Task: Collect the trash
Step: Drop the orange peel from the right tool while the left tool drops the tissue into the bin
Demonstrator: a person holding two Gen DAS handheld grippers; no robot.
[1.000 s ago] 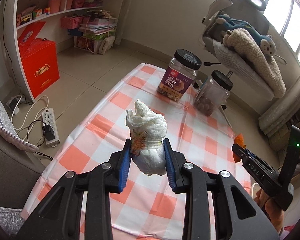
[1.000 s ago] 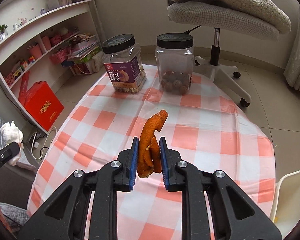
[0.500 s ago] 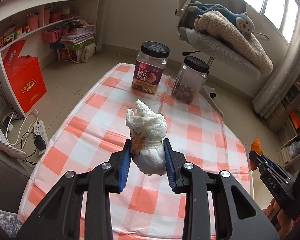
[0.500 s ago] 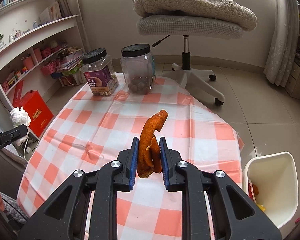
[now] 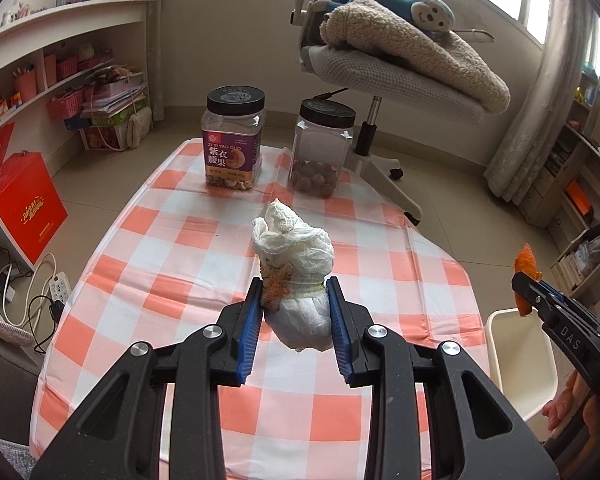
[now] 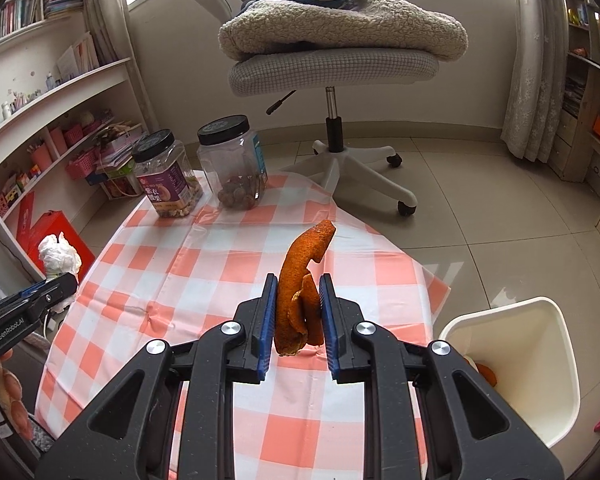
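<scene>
- White bin [image 6: 540,364] stands on the floor just off the desk's [image 6: 204,280] right-hand edge; this is where both bits of trash look bound.
- Right claw [image 6: 298,312] is the nearer one: in its own view the bin sits low and to the right of its tips, close by. Some orange scraps show inside the bin.
- Left claw [image 5: 294,314] is further off, over the middle of the checked cloth; from its view the bin [image 5: 520,364] lies to the right, past the right claw [image 5: 530,294].
- Right claw is clamped on a curl of orange peel [image 6: 300,284]. Peel stands roughly upright between the blue pads, its top hooking over to the right, its lower end hanging below them. Clear of the desk.
- Left claw is clamped on a crumpled white tissue wad [image 5: 296,276] with an orange stain on its left side. Wad's long axis runs upright, twisted tip on top, bulge hanging under the pads. Held in the air, not touching the cloth.
- Both claws point down at a slant.
- Judgement: right one likely drops first, needs to swing right and over the rim; left must cross more desk.
- Two jars [image 5: 278,148] at the far desk end, well apart from both claws, not in the way.
</scene>
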